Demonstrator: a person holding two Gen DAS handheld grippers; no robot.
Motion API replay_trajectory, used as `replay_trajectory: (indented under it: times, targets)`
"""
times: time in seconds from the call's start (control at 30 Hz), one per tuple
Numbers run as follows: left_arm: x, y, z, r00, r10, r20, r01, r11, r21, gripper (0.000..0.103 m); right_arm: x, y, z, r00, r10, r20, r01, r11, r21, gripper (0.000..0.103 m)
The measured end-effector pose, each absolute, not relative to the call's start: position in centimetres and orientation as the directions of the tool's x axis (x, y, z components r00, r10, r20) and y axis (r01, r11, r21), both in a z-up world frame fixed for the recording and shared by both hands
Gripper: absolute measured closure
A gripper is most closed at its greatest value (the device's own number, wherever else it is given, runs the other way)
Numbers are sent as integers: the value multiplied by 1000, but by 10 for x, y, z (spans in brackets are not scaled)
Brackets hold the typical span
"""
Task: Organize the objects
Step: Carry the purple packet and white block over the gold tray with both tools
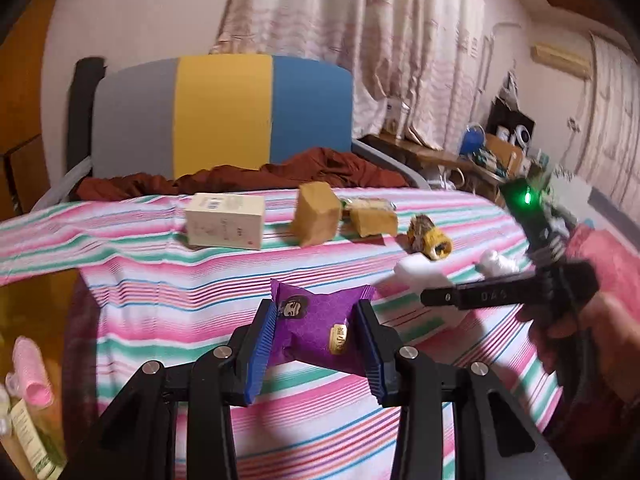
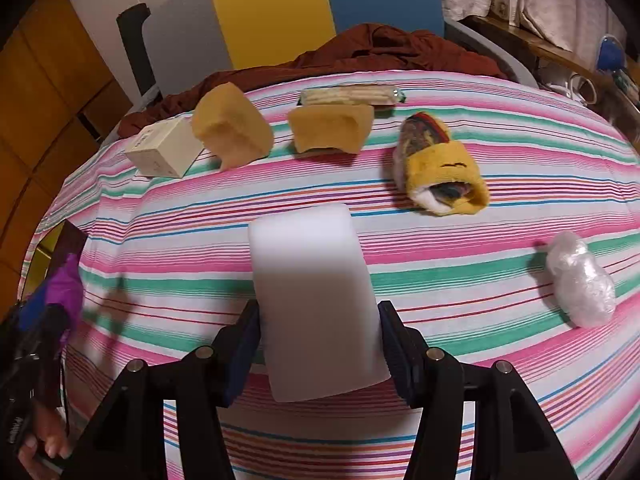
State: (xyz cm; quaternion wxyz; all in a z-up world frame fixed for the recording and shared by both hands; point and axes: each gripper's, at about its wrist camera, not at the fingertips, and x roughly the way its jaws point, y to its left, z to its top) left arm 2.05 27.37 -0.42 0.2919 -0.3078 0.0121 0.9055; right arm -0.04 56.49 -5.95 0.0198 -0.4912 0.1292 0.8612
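Observation:
My left gripper (image 1: 318, 312) is shut on a purple snack packet (image 1: 320, 326), held above the striped bedsheet (image 1: 160, 280). My right gripper (image 2: 318, 316) is shut on a white foam block (image 2: 312, 292), which sticks out forward between the blue pads. In the left wrist view the right gripper (image 1: 428, 298) shows at the right with the white block (image 1: 420, 270) in it. In the right wrist view the left gripper's blue pad (image 2: 30, 310) and the purple packet (image 2: 66, 290) show at the far left, off the bed's edge.
On the sheet lie a cream box (image 2: 164, 150), two yellow sponges (image 2: 232, 128) (image 2: 330, 128), a wrapped cracker pack (image 2: 352, 95), a rolled yellow sock (image 2: 440, 164) and a crumpled clear plastic bag (image 2: 580, 284). A brown cloth (image 2: 360, 56) lies by the headboard (image 1: 224, 112). Bottles (image 1: 28, 420) stand low left.

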Motion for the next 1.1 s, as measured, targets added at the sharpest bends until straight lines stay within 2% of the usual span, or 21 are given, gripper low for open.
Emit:
replay_trajectory:
  times: [0.27,0.53,0.83,1.1]
  targets:
    - [4,211,15,-667,488,-564,-395,-872,-288,63,-2,548,-58,-535,-108,-838,-128,-970,207,45]
    - [10,149,17,-635,531,-561,-306,-840,-449,63,1,511,-56,-549,-164,-820,-49,-973,227,45]
    - [18,81,31,-675,505,-539,-242,-841,-484,63,8,445,-34,-585,-250,-772,124,-968,220,45]
    - [18,23,21,-719,407,-563,-123,-872,-473,62,10,373,-22,-543,-398,-739,237,-917,320,45]
